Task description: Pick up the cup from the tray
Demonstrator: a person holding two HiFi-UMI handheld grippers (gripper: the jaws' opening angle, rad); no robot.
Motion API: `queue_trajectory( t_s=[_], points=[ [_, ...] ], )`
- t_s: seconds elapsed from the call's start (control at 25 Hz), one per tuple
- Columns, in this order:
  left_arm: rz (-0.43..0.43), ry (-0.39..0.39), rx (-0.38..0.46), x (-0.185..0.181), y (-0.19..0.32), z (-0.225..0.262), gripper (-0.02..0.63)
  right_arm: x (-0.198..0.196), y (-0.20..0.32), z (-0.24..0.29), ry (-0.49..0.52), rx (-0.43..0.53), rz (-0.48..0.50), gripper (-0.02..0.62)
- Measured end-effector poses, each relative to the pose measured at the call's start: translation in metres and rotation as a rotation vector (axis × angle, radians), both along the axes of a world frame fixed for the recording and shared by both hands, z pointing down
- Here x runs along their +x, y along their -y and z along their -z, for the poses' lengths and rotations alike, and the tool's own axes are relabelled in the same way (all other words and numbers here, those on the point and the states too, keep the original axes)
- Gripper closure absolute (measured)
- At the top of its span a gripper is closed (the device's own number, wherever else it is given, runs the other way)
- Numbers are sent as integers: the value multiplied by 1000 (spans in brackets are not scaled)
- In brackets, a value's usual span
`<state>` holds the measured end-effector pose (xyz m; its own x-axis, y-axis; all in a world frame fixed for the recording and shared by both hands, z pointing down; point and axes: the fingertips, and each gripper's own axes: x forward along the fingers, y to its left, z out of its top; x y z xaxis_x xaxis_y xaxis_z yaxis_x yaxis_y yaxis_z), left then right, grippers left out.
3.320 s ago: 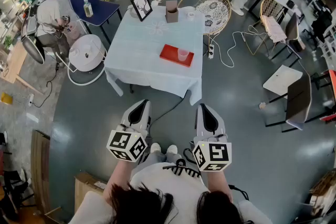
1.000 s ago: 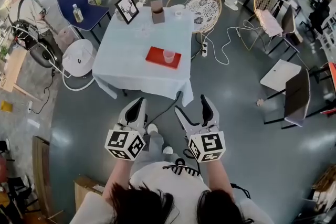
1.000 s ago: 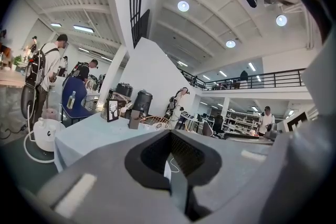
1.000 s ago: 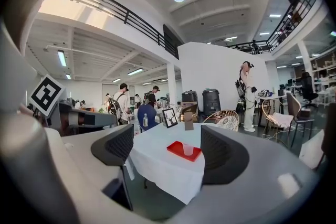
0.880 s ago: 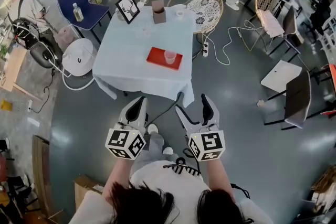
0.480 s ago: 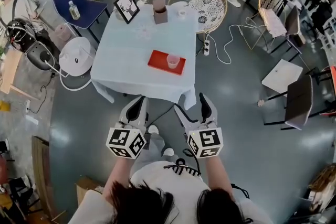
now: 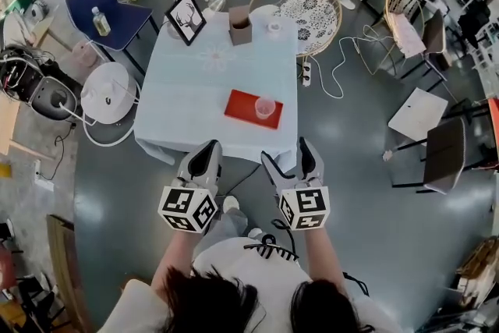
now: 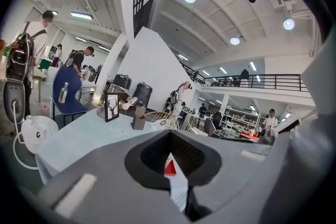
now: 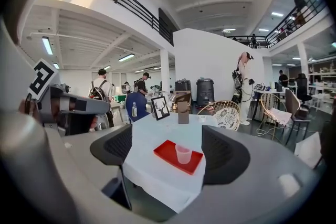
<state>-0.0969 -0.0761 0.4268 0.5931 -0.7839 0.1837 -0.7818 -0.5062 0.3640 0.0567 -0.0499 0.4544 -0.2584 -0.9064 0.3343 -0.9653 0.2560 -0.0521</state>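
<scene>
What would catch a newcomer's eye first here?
The red tray on the pale-clothed table, with the translucent cup standing at its right end. Then, before the table's near edge, the right gripper is open, framing the cup in its view, and the left gripper is shut.

Bright ceiling lighting, sharp pictures, fisheye-warped edges.
</scene>
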Motion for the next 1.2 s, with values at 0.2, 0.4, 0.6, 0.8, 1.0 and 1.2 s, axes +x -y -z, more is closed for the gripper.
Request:
queue_trajectory(
  t_s=[0.2,0.4,0.6,0.8,1.0,1.2],
  points=[
    [-43,15,-9,-5,32,-7,606,-4,27,-15,-22,-20,-39,167],
    [-73,27,-15,-7,54,-11,606,-6,53,-31,-29,-43,-49,167],
    [-80,64,-21,-8,70,-12,606,-7,78,-46,-114,-51,-33,147],
    [-94,115,-57,-2,82,-25,606,-6,97,-67,-184,-86,-14,146],
    [-85,124,-122,7,93,-48,606,3,116,-102,-152,-137,-40,146],
    [-77,141,-143,19,107,-63,606,7,133,-142,-145,-191,-19,146]
  ],
)
